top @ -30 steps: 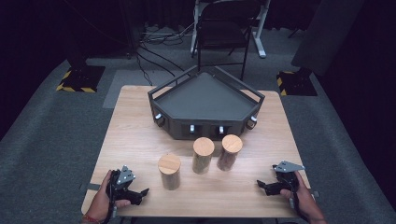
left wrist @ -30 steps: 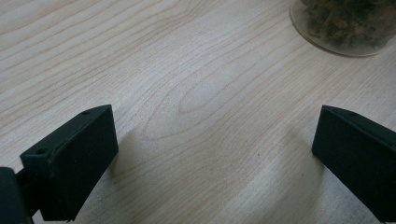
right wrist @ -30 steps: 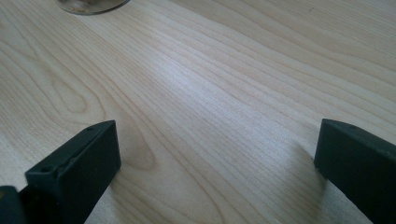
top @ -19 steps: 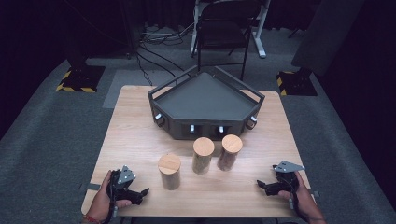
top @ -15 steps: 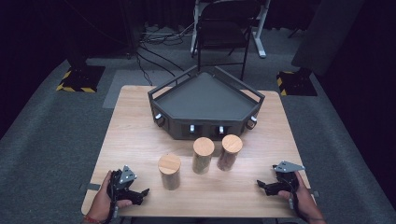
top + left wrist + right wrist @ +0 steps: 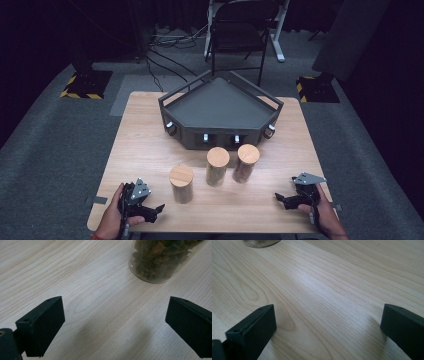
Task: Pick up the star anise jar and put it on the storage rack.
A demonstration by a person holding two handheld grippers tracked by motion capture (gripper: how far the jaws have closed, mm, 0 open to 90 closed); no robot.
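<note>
Jaws of matte black plastic, blocky and wedge-shaped, stand spread wide on both grippers, with bare wood grain between them and nothing pinched; the left gripper (image 6: 148,210) lies at seven o'clock on the table, held in the person's left hand (image 6: 111,220), and the right gripper (image 6: 289,199) lies at five o'clock in the right hand (image 6: 324,216), a grey three-cornered plate on top of each; the table (image 6: 150,145) is pale, smooth wood with a flowing grain; three jars stand upright near its middle, each a clear glass cylinder with a round wooden lid; the left jar (image 6: 181,183) stands apart at about seven o'clock of centre and holds dry brownish flakes, seen in the left gripper view (image 6: 160,257); the middle jar (image 6: 217,166) and the right jar (image 6: 245,163) stand just beside each other; one dark grey five-sided tray (image 6: 220,107) with low railed walls sits at twelve o'clock; one black folding chair (image 6: 239,35) stands beyond the table on grey carpet.
</note>
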